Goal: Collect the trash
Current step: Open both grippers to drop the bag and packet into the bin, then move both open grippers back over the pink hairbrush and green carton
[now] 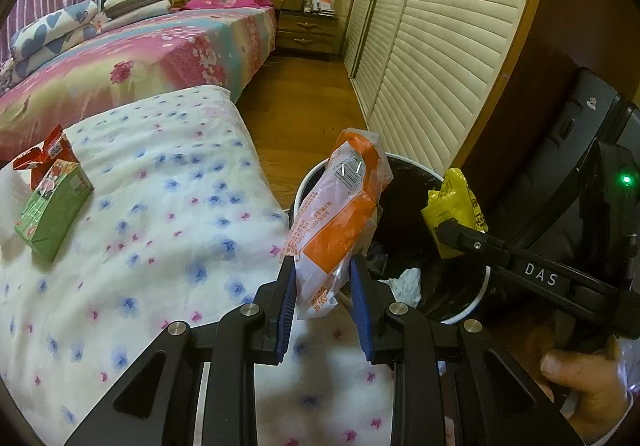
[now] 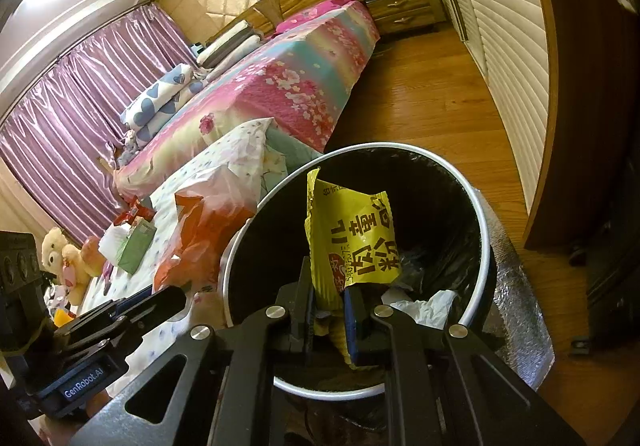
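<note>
Bedroom bin (image 2: 476, 230), left gripper (image 1: 322, 278) clamping orange wrapper (image 1: 340, 214), right gripper (image 2: 328, 306) pinching yellow packet (image 2: 352, 234), contents shadowed

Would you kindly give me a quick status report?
Left gripper shut on orange wrapper. Right gripper shut on yellow wrapper, over bin. Nothing blocking.

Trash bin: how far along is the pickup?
Done: white crumpled paper already lies in the bin. In hand: the right gripper is shut on the yellow wrapper over the bin's mouth; the left gripper is shut on the orange wrapper at the rim, neither released. Left: the green carton and red wrapper on the blanket.
</note>
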Motion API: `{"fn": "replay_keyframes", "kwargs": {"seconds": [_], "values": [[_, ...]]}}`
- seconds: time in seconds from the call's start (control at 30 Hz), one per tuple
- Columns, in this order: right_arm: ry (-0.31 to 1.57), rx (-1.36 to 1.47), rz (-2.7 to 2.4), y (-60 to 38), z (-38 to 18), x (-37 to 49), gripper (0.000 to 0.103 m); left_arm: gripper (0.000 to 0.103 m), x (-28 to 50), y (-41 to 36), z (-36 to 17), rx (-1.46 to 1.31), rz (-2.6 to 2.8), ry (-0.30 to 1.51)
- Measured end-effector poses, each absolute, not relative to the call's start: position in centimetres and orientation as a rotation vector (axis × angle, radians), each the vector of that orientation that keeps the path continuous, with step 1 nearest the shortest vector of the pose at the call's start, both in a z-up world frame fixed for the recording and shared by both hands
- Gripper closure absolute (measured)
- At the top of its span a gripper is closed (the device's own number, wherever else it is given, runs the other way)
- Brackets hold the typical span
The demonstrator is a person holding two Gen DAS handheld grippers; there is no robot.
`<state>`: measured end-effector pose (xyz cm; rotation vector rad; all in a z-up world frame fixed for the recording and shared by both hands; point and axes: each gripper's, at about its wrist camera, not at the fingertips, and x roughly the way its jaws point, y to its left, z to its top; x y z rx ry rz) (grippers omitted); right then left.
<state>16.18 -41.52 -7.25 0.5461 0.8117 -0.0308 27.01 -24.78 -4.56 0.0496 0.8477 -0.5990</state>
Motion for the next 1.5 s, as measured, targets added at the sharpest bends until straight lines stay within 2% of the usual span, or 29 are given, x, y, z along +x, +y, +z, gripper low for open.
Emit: {"fn": "replay_keyframes", "kwargs": {"seconds": [0.43,0.5,0.53,0.57,0.6,0.67,0.93,1.1,1.5], "values": [[0.838,0.558,-0.041,-42.3,-7.8,16.9,0.087,0.075,27.5,-26.4,-4.5,0.065,-0.614,0.866],[0.843,0.565,-0.047,-42.5,-7.8,17.0,0.082,0.072,27.4,-26.5,-4.3,0.067,-0.609,0.864],[0.841,0.57,-0.05,-42.6,-7.8,17.0,0.081,0.067,27.4,-26.5,-4.3,0.067,-0.608,0.863],[0.84,0.571,-0.054,-42.6,-7.7,17.0,0.076,0.06,27.2,-26.4,-4.2,0.066,-0.607,0.859],[0.838,0.574,-0.058,-42.7,-7.7,16.9,0.066,0.059,27.1,-26.2,-4.1,0.065,-0.604,0.854],[0.828,0.585,-0.059,-42.8,-7.5,16.6,0.055,0.058,26.7,-25.8,-3.9,0.062,-0.603,0.845],[0.793,0.588,-0.056,-41.8,-6.3,15.9,0.033,0.051,25.2,-21.9,-4.1,0.023,-0.557,0.845],[0.781,0.547,-0.037,-39.1,-5.2,16.1,0.016,0.048,24.4,-18.0,-4.3,-0.025,-0.494,0.852],[0.787,0.467,0.101,-32.6,-4.7,17.6,0.013,0.047,23.5,-9.2,-4.4,-0.126,-0.339,0.857]]}}
